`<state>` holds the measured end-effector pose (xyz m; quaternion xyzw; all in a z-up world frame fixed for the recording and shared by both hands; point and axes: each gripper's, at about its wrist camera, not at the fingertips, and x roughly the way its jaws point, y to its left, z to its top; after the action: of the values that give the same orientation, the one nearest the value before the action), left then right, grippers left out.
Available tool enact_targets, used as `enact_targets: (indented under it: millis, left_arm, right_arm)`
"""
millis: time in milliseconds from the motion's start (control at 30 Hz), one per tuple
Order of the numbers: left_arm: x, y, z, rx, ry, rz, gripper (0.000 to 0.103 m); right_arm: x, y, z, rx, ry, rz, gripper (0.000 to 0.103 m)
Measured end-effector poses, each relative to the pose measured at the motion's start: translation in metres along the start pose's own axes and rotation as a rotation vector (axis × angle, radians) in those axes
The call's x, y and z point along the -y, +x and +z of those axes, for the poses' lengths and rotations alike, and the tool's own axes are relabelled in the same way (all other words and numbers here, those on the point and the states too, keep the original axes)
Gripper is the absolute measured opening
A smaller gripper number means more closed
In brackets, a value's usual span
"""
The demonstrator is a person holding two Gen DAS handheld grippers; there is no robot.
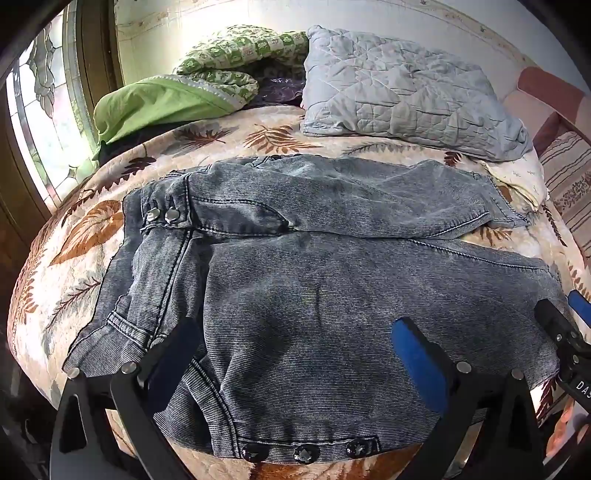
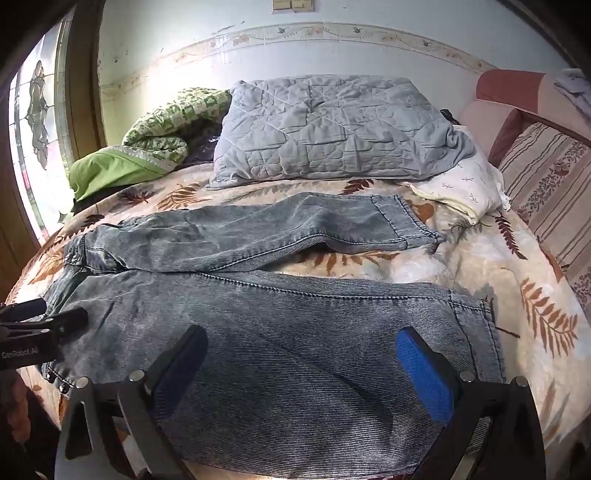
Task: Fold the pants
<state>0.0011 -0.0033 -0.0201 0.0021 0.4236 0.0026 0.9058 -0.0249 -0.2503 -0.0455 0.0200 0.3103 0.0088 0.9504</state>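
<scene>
You are working in a home bedroom. The bed [image 2: 461, 266] in front of you is covered with a cream spread printed with brown and grey leaves, and a grey quilted pillow [image 2: 332, 129] lies at its far side against the wall. Beside that pillow you see a bundled green patterned quilt [image 1: 236, 59] and a plain green cloth [image 1: 155, 107]. To your left stands a wood-framed window with leaded decorative glass [image 2: 37, 110]. A papered wall with a floral border strip [image 2: 332, 31] rises behind, and a striped upholstered seat [image 2: 546, 184] sits at your right.
</scene>
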Motion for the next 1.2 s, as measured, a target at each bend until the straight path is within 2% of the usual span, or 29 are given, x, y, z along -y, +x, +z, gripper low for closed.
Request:
enact_targets:
  millis: [1200]
  left_arm:
    - [-0.0011,0.0069,-0.0036,-0.016,-0.02,0.007,0.103]
  right_arm:
    - [0.0029,0.0097,-0.0078,-0.023,0.024,-0.016,0.103]
